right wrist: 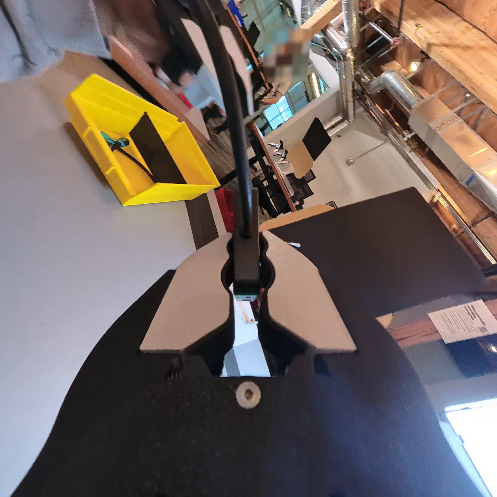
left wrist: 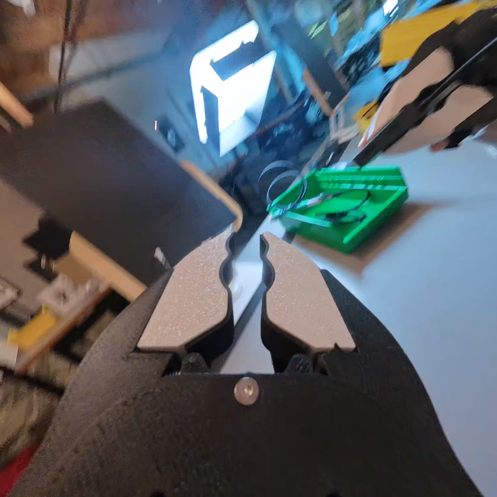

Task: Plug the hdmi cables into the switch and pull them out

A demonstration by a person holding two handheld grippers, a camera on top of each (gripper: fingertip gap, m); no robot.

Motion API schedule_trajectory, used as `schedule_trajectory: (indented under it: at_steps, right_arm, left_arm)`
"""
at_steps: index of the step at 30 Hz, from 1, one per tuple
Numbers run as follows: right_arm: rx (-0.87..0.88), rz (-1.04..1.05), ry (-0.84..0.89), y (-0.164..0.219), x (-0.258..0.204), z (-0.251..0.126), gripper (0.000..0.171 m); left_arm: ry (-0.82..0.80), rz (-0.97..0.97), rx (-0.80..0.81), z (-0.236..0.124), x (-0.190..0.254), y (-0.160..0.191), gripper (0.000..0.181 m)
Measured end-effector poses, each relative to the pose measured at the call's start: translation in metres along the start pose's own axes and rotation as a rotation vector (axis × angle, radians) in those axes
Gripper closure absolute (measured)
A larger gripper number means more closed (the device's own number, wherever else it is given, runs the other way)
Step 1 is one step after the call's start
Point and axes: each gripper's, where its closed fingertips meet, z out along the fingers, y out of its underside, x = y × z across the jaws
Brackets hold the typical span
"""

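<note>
A: Table (right wrist: pixel 67 269) layout?
B: White top. Yellow bin (right wrist: pixel 139 150) and green bin (left wrist: pixel 347 207) on it, each w/ cable inside.
A: Grippers?
B: Right gripper (right wrist: pixel 246 239) pinching HDMI plug (right wrist: pixel 246 266), cable (right wrist: pixel 236 121) arcs away. Left gripper (left wrist: pixel 246 236) spread, nothing in it.

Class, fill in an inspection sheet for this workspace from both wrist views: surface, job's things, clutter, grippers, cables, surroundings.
Surface: pale grey table, mostly bare.
Job's things: black HDMI plug in hand; switch not seen.
Clutter: green bin and yellow bin, each holding cable pieces.
Grippers: left gripper slightly open, empty; right gripper clamped on the plug.
Cables: black cable arcs away from the plug.
Surroundings: blurred workshop, desks, ceiling pipes.
</note>
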Motion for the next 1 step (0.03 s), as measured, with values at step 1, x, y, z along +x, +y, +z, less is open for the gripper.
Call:
schedule_trajectory:
  at_steps: [1]
  right_arm:
    - [-0.006, 0.011, 0.015, 0.0032, 0.0040, -0.0008, 0.157]
  left_arm:
    - [-0.022, -0.055, -0.102, -0.0127, -0.0128, 0.0192, 0.162]
